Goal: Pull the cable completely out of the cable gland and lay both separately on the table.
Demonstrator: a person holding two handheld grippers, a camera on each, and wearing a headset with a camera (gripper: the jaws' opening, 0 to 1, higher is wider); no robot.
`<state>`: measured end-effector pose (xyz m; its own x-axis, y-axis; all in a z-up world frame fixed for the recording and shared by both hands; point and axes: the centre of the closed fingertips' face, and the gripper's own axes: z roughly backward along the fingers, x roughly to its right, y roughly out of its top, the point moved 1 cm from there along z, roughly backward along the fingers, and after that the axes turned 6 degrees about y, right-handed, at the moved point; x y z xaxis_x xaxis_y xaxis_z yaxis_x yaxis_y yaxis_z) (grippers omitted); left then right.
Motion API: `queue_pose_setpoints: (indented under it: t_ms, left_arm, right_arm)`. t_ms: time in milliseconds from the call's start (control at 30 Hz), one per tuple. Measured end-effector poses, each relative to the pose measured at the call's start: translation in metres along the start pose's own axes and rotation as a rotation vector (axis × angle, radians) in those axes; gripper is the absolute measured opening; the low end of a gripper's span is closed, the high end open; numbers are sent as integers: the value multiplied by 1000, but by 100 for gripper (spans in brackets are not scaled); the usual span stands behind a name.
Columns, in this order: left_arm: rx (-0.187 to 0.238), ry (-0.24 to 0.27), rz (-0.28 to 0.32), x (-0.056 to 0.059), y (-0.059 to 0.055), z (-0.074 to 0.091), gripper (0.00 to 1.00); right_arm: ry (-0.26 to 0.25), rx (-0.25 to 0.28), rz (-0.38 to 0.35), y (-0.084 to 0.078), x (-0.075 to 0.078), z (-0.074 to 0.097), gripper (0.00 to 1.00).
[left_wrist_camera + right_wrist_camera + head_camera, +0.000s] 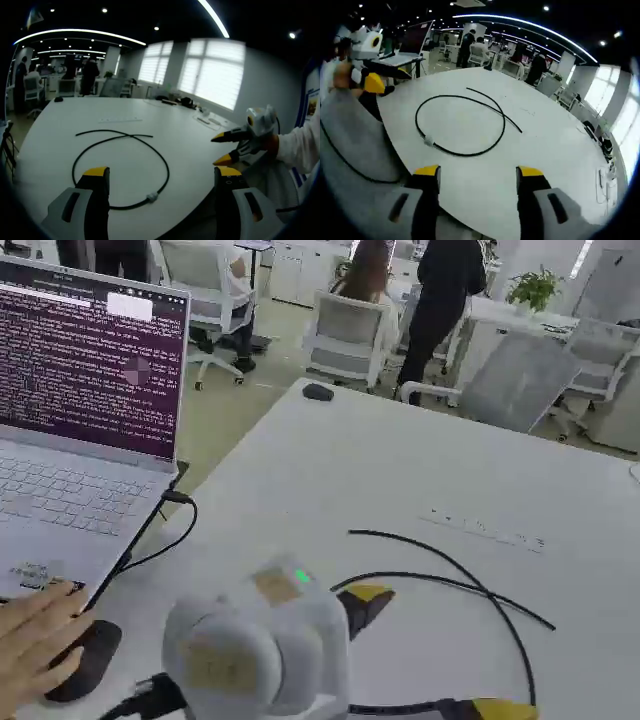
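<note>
One white table [430,470] takes up most of the head view, its far edge cut off at 3 o'clock. One open laptop [85,390] sits at 10 o'clock, its left side out of frame and its screen text too small to read. There are two grippers. The left gripper [161,172] has its claw spread wide with nothing between the yellow tips. In the head view its pale body at 6 o'clock covers the near part of the loop. The right gripper [479,171] is likewise spread and empty, off the table's edge. One black cable [166,167] lies on the table in a single loop, its two ends crossing at 12 o'clock in the left gripper view. One hand [35,635] rests on one dark mouse [85,660] at 8 o'clock. One small white cable gland [151,197] sits on the loop at 6 o'clock, with cable running out of both its sides; its detail is too small to make out.
</note>
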<state>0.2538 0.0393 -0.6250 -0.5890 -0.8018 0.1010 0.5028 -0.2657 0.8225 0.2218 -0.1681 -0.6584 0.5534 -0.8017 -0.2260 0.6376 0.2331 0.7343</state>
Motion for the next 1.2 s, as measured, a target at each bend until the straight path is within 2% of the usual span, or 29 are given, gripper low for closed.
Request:
queue_pose_setpoints:
  t_ms: [67, 133, 200, 267, 433, 567, 767, 1200]
  left_arm:
    - [1, -6, 3, 1, 0, -1, 95]
    - [-16, -15, -5, 2, -3, -1, 94]
    - [-5, -21, -12, 3, -1, 0, 93]
    - [9, -26, -6, 5, 2, 0, 93]
    - [-5, -22, -14, 3, -2, 1, 92]
    - [12, -26, 5, 3, 2, 2, 92]
    - [12, -35, 2, 4, 2, 2, 92]
    - [28, -23, 16, -1, 6, 2, 91]
  right_arm:
    - [-2, -19, 6, -4, -1, -1, 81]
    - [12, -39, 11, -8, -4, -2, 80]
    - [11, -45, 33, -7, -5, -3, 80]
    - [5, -43, 42, -6, -4, -2, 81]
    - [14, -39, 10, -8, -6, -1, 80]
    - [-2, -54, 38, -10, -4, -1, 79]
    - [-9, -57, 39, -10, -2, -1, 79]
    - [3, -50, 51, -6, -3, -3, 78]
